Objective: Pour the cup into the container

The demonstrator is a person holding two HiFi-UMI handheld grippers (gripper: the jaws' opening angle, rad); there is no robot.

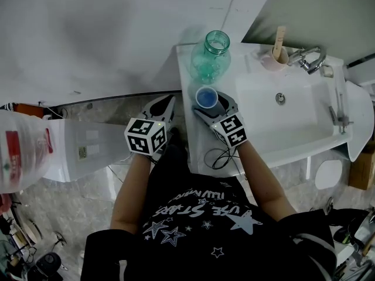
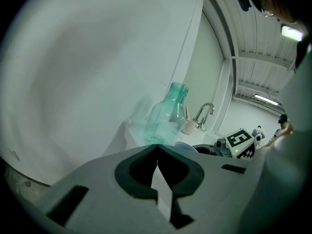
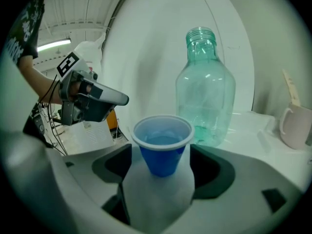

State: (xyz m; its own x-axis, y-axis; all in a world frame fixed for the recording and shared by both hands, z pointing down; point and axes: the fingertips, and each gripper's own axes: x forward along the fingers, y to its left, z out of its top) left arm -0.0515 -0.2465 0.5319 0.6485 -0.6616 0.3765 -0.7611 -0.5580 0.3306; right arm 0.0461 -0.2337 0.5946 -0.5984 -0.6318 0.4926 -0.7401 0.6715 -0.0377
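Note:
A small blue cup stands upright on the white counter, left of the sink. My right gripper is open around it, with a gap between each dark pad and the cup's wall. Just behind the cup stands a clear green-tinted bottle, upright and uncapped. My left gripper hovers off the counter's left edge, shut on nothing, its tips meeting. Whether the cup holds liquid I cannot tell.
The white sink basin with a metal faucet lies to the right. A pale mug holding a wooden stick sits at the back. A black cable curls on the counter's front edge. A wall rises behind.

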